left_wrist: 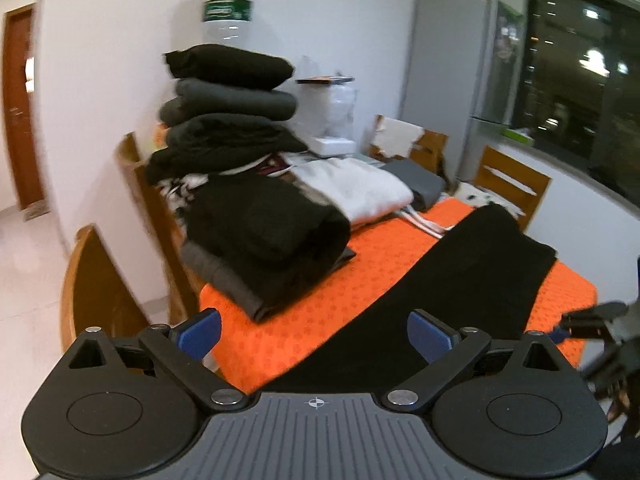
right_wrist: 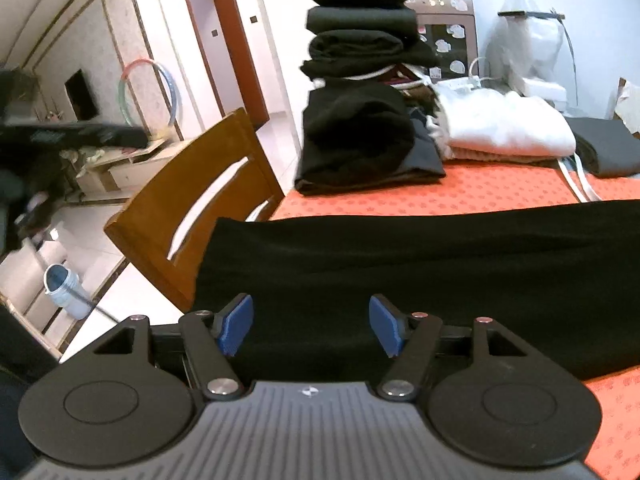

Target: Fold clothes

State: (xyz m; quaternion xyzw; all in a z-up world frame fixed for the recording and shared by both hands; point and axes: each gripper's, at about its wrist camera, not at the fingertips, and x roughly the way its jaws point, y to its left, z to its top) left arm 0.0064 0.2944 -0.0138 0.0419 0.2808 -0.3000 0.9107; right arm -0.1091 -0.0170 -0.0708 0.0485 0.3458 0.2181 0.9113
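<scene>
- The left gripper (left_wrist: 314,334) has its blue-padded fingers spread wide with nothing between them; the orange patterned tablecloth (left_wrist: 304,328) lies under it.
- The right gripper (right_wrist: 312,328) is also wide apart and empty, poised over the near edge of the black garment (right_wrist: 420,272).
- That black garment (left_wrist: 460,276) is laid out in a long flat band across the cloth, just ahead of both grippers; from the left one it runs forward and to the right.
- Left of the right gripper, a wooden chair (right_wrist: 192,208) stands against the table edge.
- Farther ahead sits a folded black bundle (left_wrist: 268,228) on a grey piece, with a white folded garment (left_wrist: 360,188) to its right.
- Behind them rises a stack of dark folded clothes (left_wrist: 228,108).
- Beyond the table: a white wall, a water bottle (left_wrist: 228,4), a silver fridge (left_wrist: 452,80) and a dark window (left_wrist: 580,80) far right of the left gripper.
- Far left of the right gripper, a brown-framed doorway (right_wrist: 224,40) and pale tiled floor (right_wrist: 100,236).
</scene>
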